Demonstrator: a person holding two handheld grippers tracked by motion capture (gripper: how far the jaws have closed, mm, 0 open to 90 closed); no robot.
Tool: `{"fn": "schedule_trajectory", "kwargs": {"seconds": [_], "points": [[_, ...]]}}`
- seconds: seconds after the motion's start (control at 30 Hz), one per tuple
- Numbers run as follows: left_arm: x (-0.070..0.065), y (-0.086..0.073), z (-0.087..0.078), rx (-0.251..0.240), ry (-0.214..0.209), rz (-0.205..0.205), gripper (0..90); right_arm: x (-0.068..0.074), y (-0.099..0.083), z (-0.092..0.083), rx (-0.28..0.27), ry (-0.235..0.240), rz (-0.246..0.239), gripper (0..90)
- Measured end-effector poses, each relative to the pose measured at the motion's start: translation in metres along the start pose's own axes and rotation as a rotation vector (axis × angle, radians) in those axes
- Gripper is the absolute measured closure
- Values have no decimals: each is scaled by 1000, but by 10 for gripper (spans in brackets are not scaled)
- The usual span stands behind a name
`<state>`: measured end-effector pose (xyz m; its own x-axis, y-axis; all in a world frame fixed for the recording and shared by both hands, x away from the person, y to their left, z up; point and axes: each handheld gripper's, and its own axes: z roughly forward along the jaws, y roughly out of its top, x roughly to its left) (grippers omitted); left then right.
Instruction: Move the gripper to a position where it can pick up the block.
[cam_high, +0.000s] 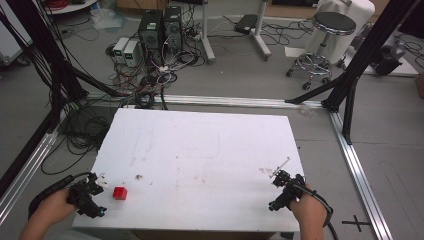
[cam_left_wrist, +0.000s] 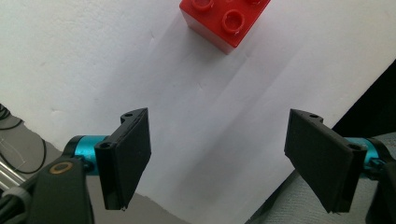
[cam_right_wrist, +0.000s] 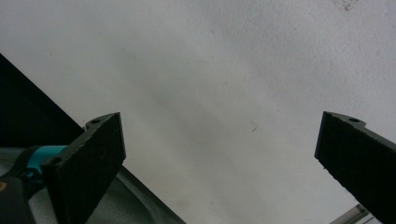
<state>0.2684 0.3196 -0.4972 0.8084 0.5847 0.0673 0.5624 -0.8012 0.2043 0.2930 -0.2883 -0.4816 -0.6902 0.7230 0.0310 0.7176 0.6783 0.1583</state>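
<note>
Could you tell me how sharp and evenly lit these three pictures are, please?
High view: soft, low detail, even light on the table. Left gripper view: crisp, the red brick casts faint layered shadows toward the jaws. Right gripper view: sharp, the bare white surface shades slightly darker toward the left.

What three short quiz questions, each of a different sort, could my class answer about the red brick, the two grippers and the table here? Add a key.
1. True or false: the left gripper is shut on the red brick.
2. Which gripper is nearer the red brick? A) left B) right
3. Fill in: the brick rests on the white ____, studs facing up.

Key:
1. False. The jaws stand wide apart and the brick lies ahead of them, untouched.
2. A. The brick sits just beside the left gripper, near the table's front left corner.
3. Table.
</note>
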Motion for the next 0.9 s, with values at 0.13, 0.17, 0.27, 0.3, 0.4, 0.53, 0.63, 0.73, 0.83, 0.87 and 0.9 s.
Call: {"fn": "schedule_trajectory", "kwargs": {"seconds": [0.13,0.17,0.27,0.3,0.4,0.53,0.63,0.73,0.83,0.87,0.9], "points": [[-1,1,-2,-2,-5,9,231,0,0,0,0,3,-5,9],[-1,1,-2,-4,-4,11,231,0,0,0,0,2,-6,9],[-1,1,-3,-7,-2,9,231,0,1,0,-3,1,-11,9],[-1,1,-3,-7,-2,8,231,0,1,-1,-1,4,-11,9],[-1,1,-3,-6,-5,10,231,0,1,0,-2,5,-10,9],[-1,1,-4,-6,-8,10,231,0,0,0,-1,8,-8,9],[-1,1,-3,-10,-6,7,231,1,1,0,4,9,-3,9],[-1,0,-3,-11,-7,3,231,2,1,0,1,12,-5,9],[-1,0,-3,-8,-11,3,231,1,1,0,4,10,-8,9],[0,1,-3,0,-16,20,231,2,1,0,4,10,-10,9],[0,1,-3,1,-22,26,231,2,1,1,5,10,-10,9]]}}
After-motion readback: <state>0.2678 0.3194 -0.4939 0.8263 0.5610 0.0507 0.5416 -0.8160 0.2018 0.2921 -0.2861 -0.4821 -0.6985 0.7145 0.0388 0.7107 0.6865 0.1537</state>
